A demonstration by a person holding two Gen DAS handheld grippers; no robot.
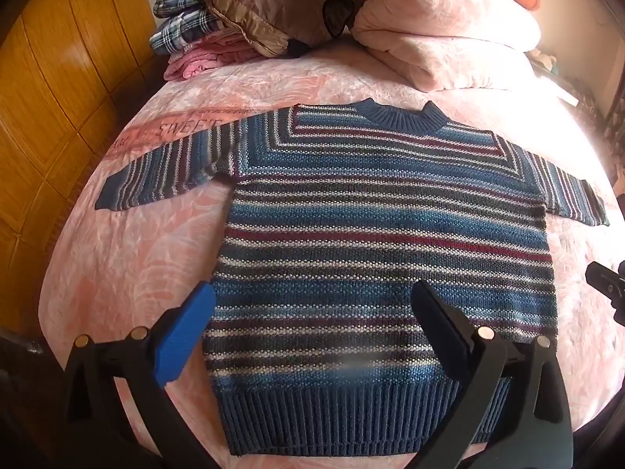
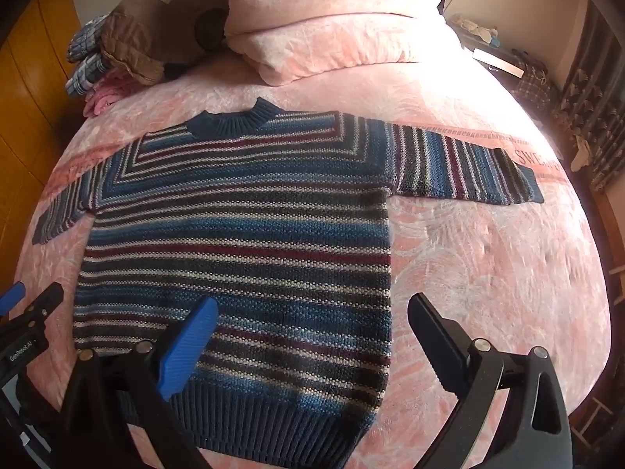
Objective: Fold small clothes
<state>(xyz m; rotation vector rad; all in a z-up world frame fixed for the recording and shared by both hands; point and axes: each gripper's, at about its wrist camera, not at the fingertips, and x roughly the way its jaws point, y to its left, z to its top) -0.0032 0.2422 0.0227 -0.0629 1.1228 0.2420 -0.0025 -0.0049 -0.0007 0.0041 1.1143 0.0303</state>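
Note:
A small striped knit sweater [image 1: 383,242] in blue, white and maroon lies flat on the pink bed, front up, both sleeves spread sideways and the ribbed hem nearest me. My left gripper [image 1: 312,305] hovers open above the lower left part of the sweater, holding nothing. In the right wrist view the same sweater [image 2: 242,234] fills the left half. My right gripper [image 2: 312,312] is open over its lower right edge, empty. The right gripper's tip [image 1: 609,285] shows at the right edge of the left wrist view, and the left gripper's body [image 2: 27,324] at the left edge of the right one.
A pink patterned bedspread [image 2: 488,273] covers the bed. At the far end lie a folded pink quilt [image 1: 441,39], a brown padded jacket [image 1: 273,4] and folded plaid and pink clothes [image 1: 187,39]. A wooden wardrobe [image 1: 58,97] stands left; cluttered furniture [image 2: 527,74] stands right.

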